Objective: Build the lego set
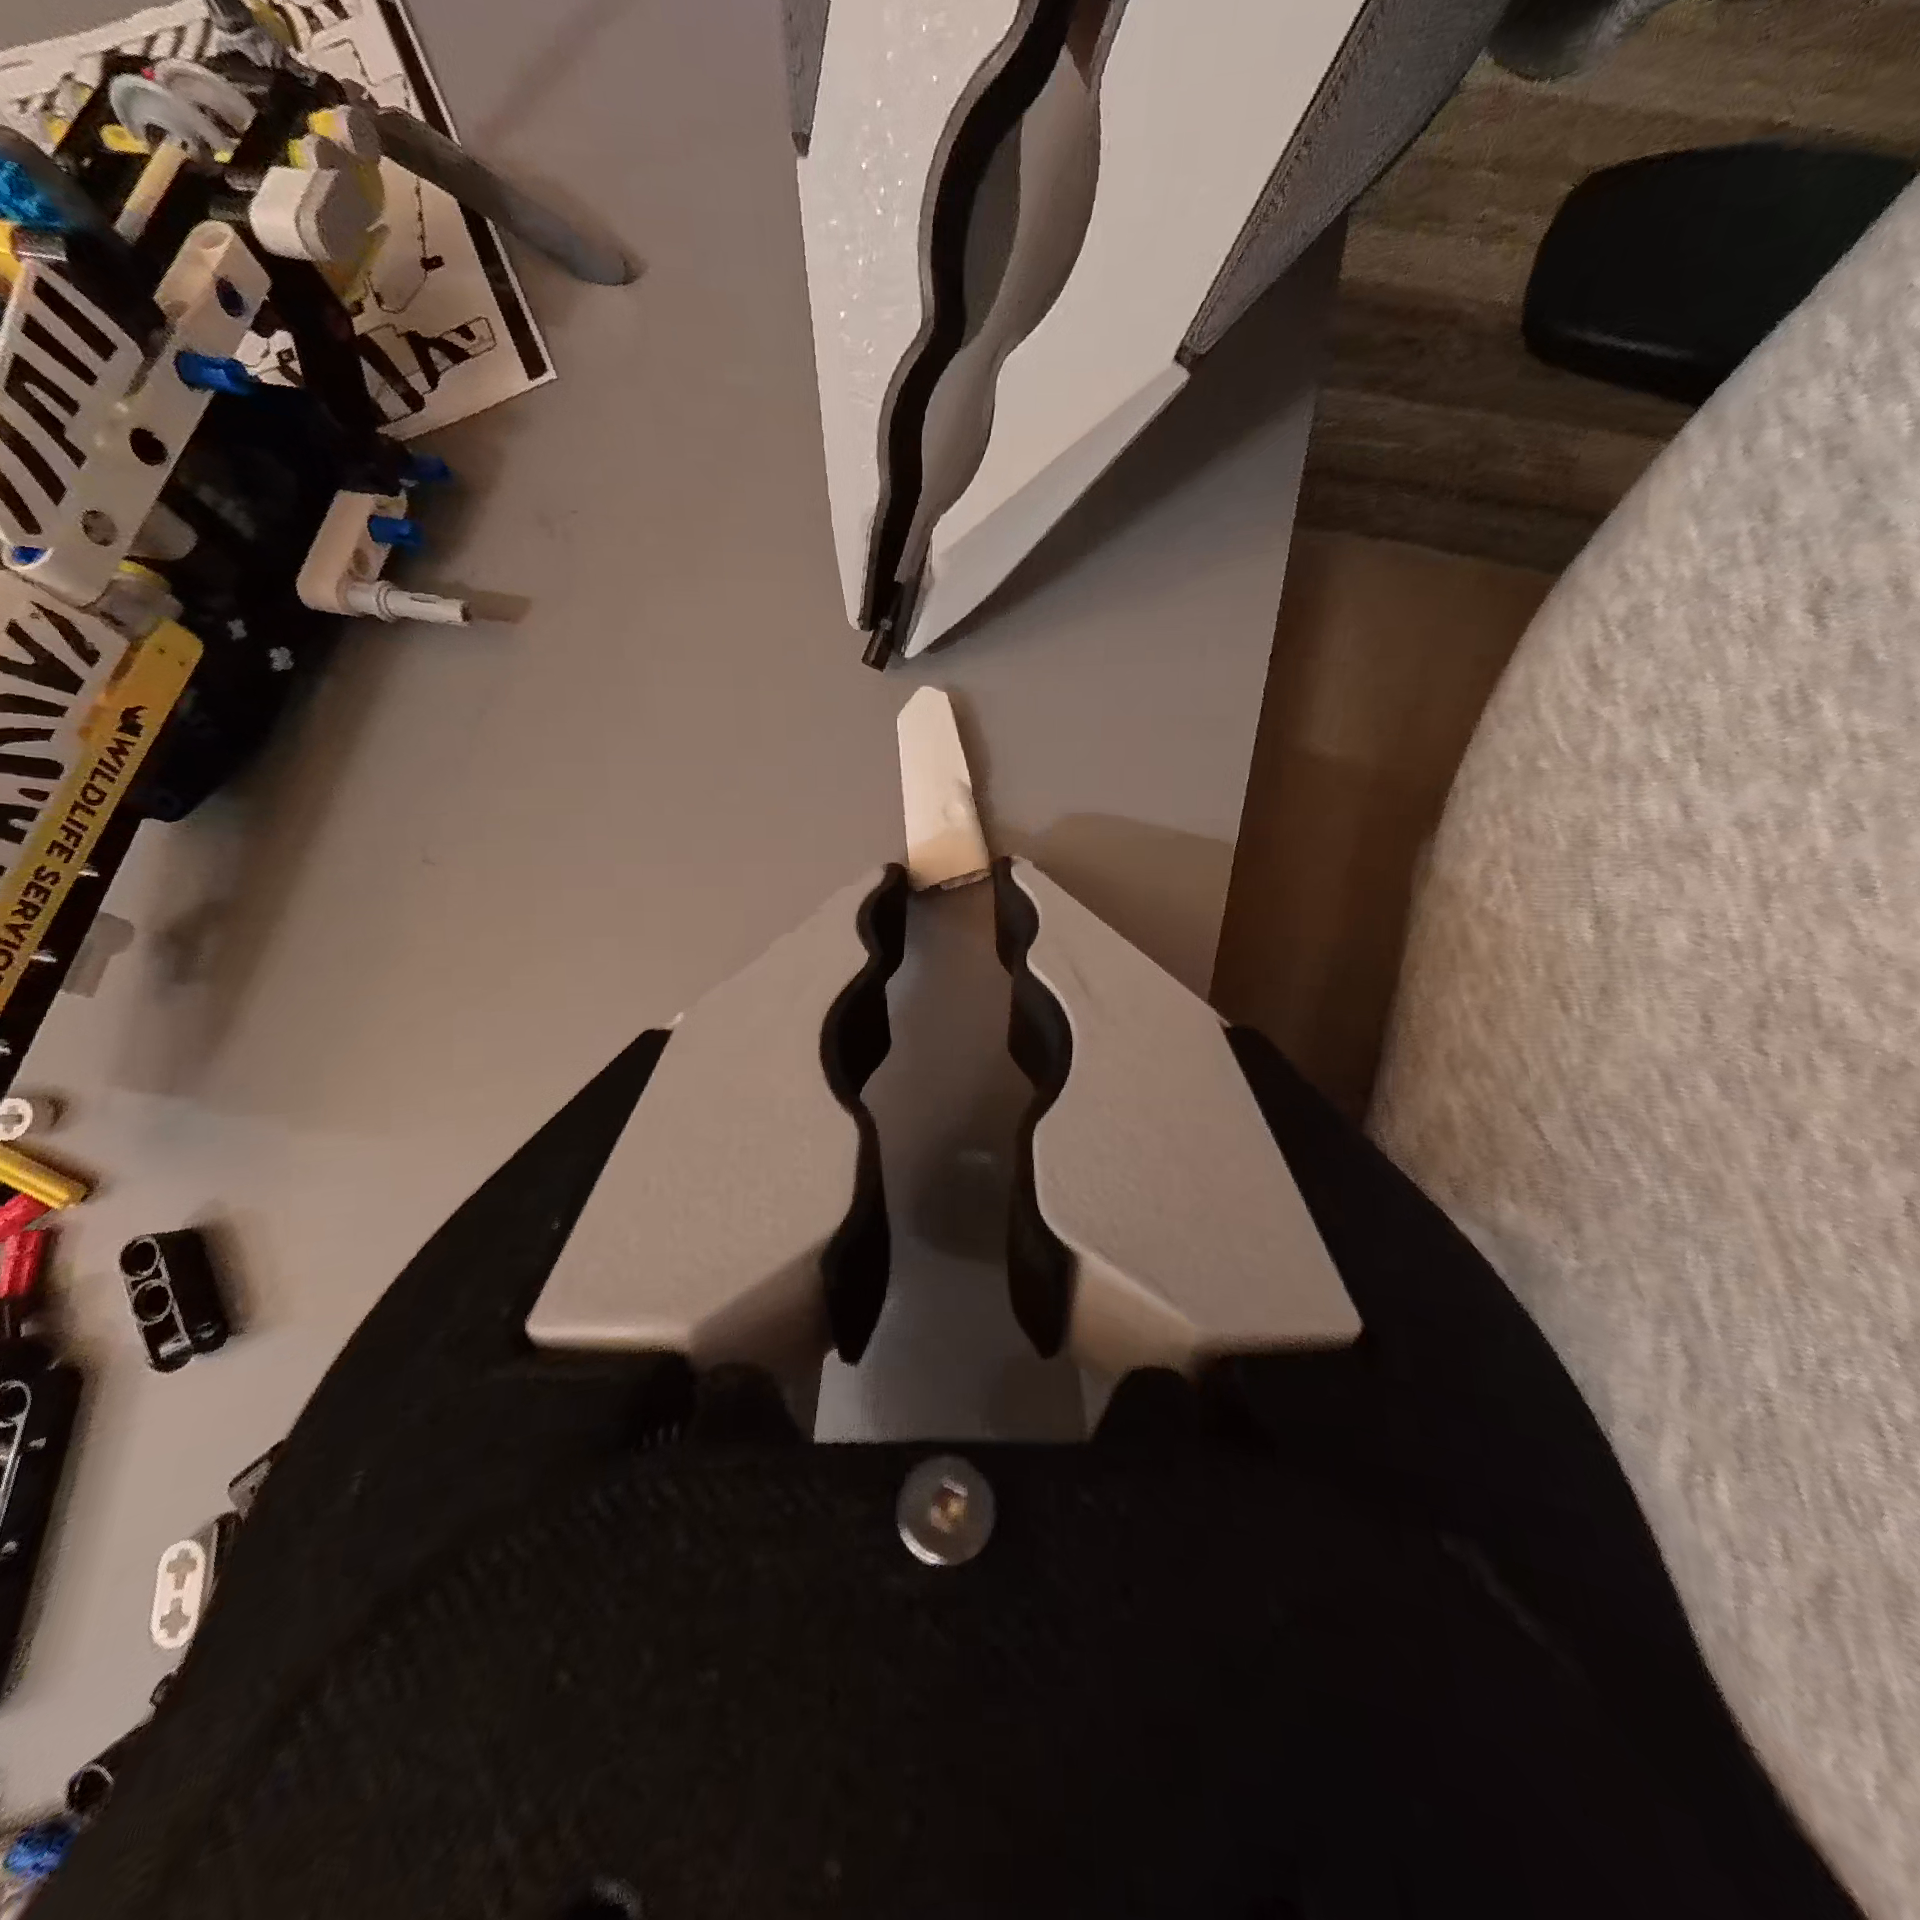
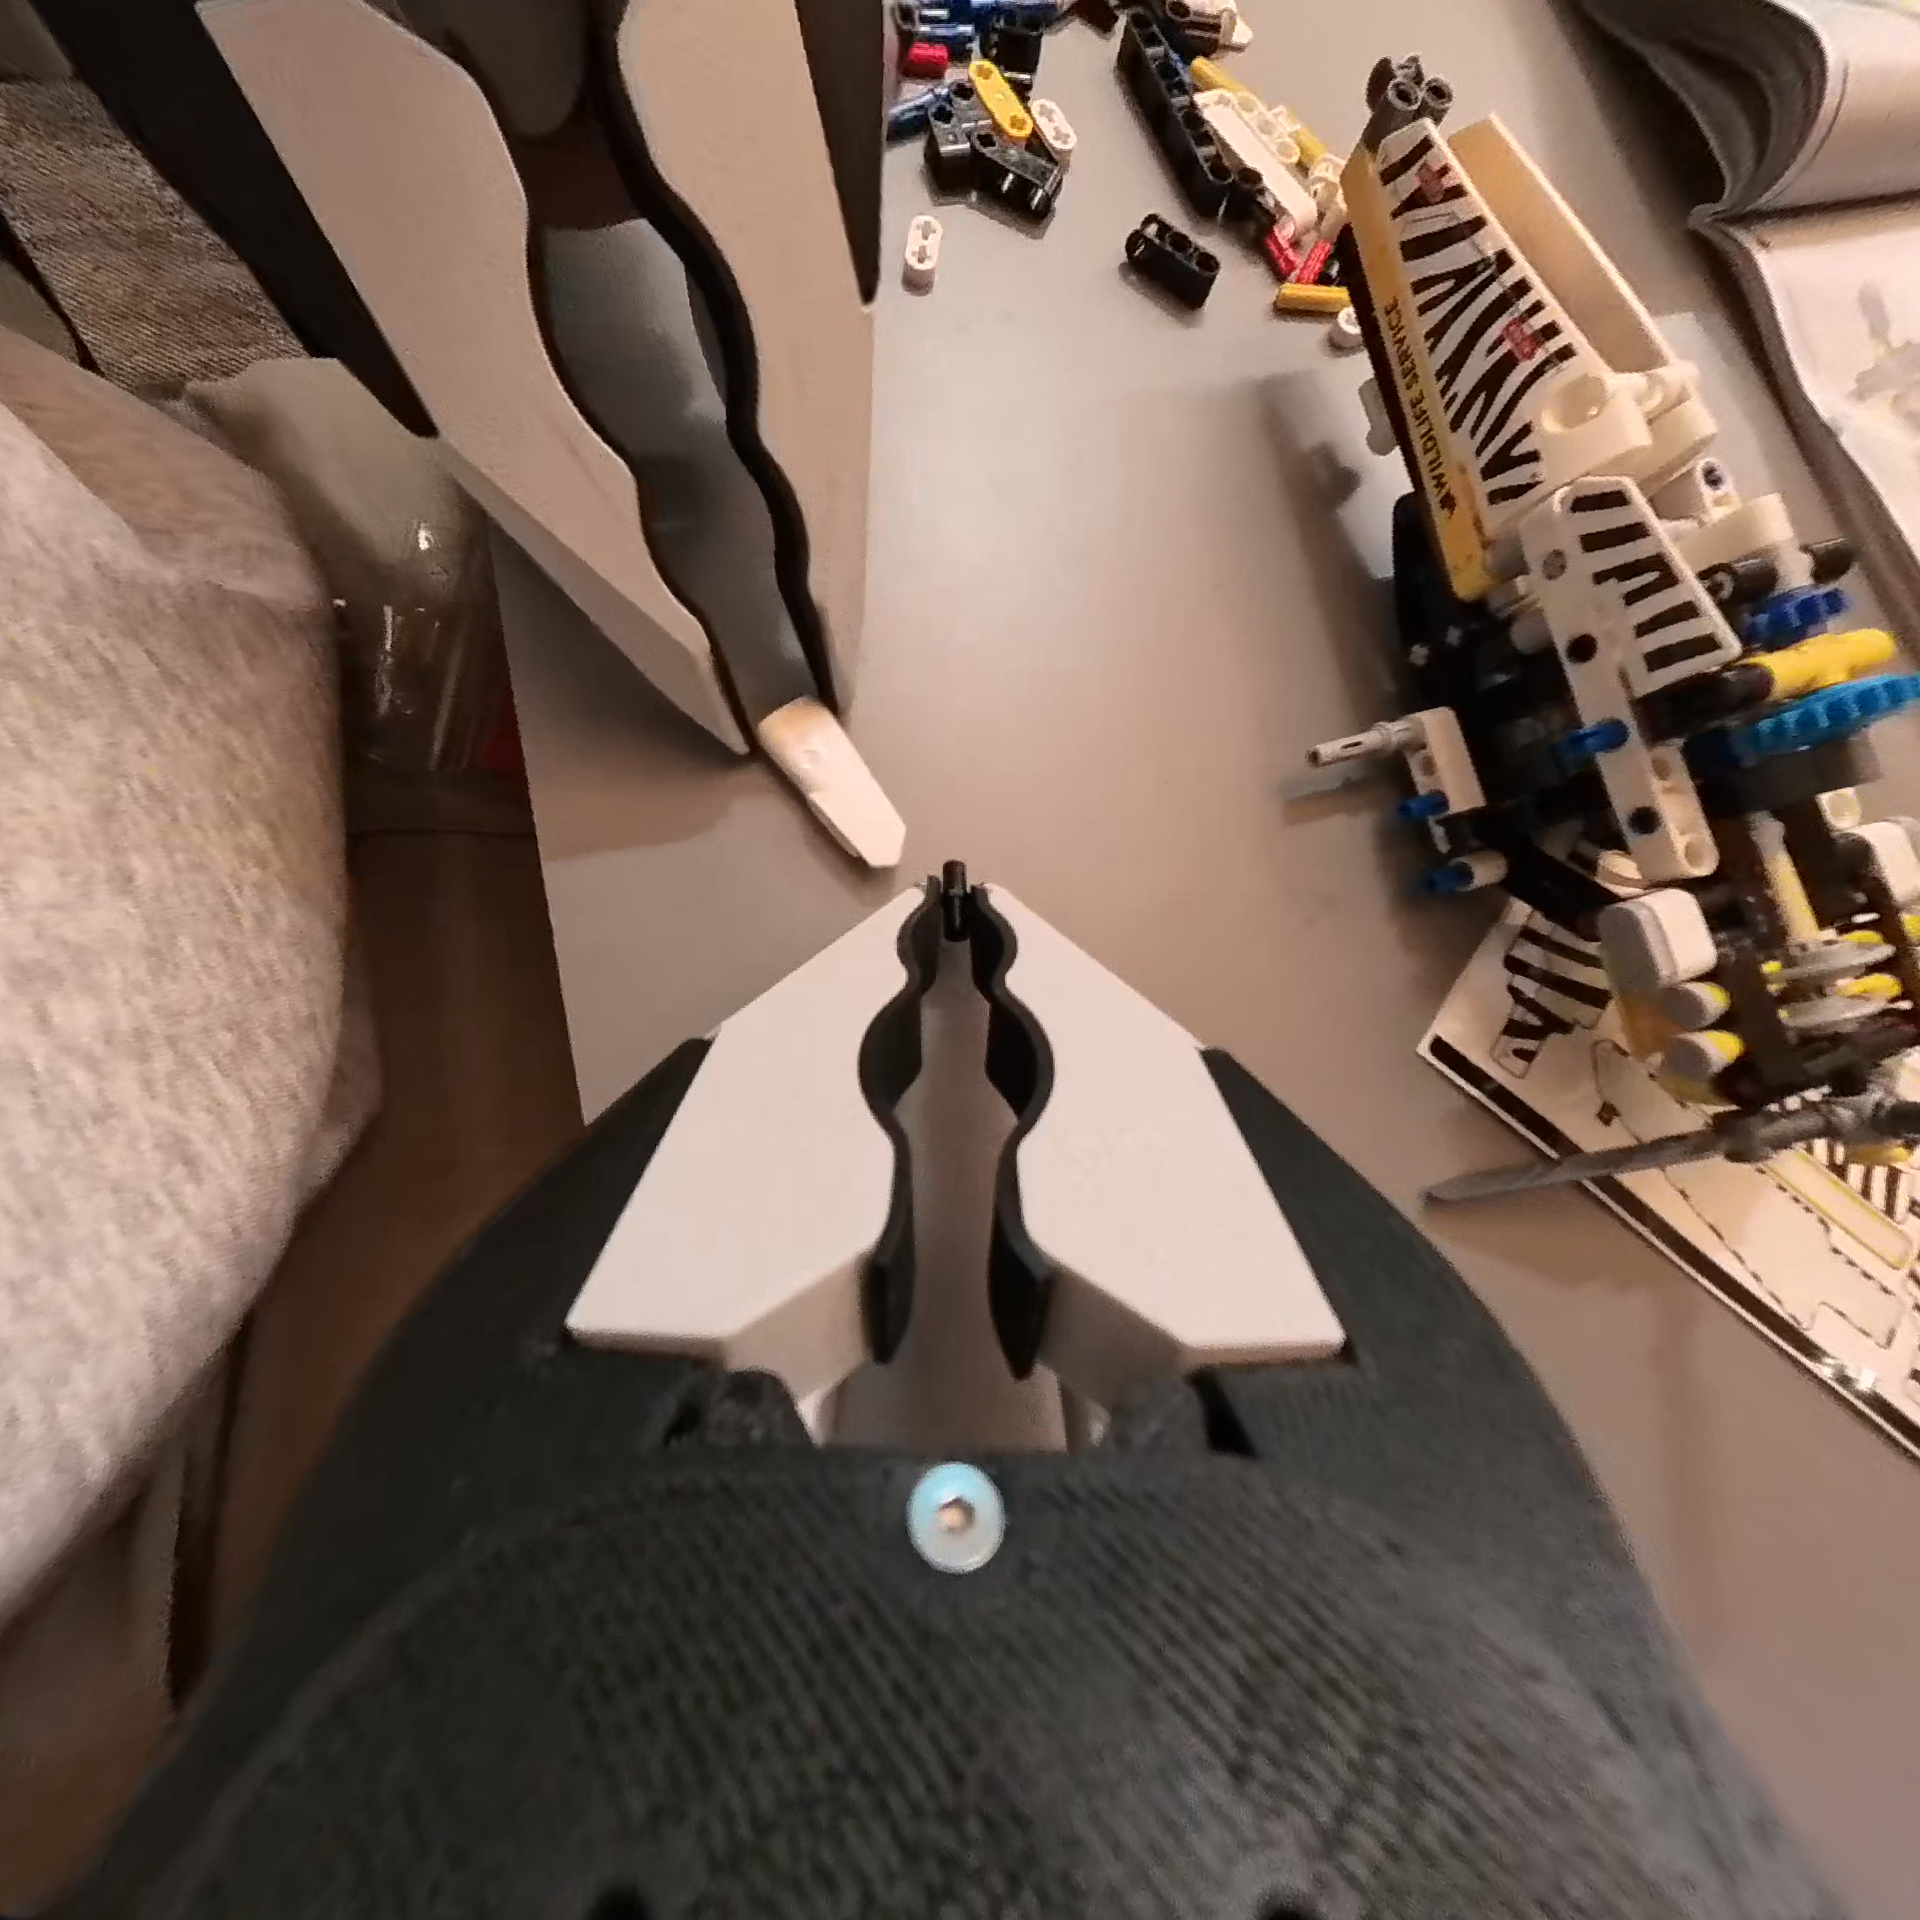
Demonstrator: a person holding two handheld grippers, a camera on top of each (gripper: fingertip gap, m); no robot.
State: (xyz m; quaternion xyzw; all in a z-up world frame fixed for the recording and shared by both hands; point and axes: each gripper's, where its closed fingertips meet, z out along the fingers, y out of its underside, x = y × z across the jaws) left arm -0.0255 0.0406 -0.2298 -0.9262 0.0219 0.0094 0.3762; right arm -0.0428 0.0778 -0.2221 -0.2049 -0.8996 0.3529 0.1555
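My left gripper point(image 1: 943, 878) is shut on a small white pointed lego piece point(image 1: 938, 781) that sticks forward from its tips. My right gripper point(image 2: 954, 896) is shut on a small black pin point(image 2: 953, 896). The two grippers face each other tip to tip above the grey table near its edge. The pin's end point(image 1: 876, 649) is a short gap from the white piece's point; the white piece also shows in the right wrist view point(image 2: 829, 790). The half-built model with zebra-striped panels point(image 2: 1558, 582) stands on the table to the side, also in the left wrist view point(image 1: 125, 436).
Loose lego pieces point(image 2: 1091, 125) lie on the table beyond the grippers, and more lie at the left point(image 1: 171, 1294). A sticker sheet point(image 2: 1662, 1330) lies under the model and an open instruction booklet point(image 2: 1808, 208) is beside it. A light grey cushion point(image 1: 1683, 935) is past the table edge.
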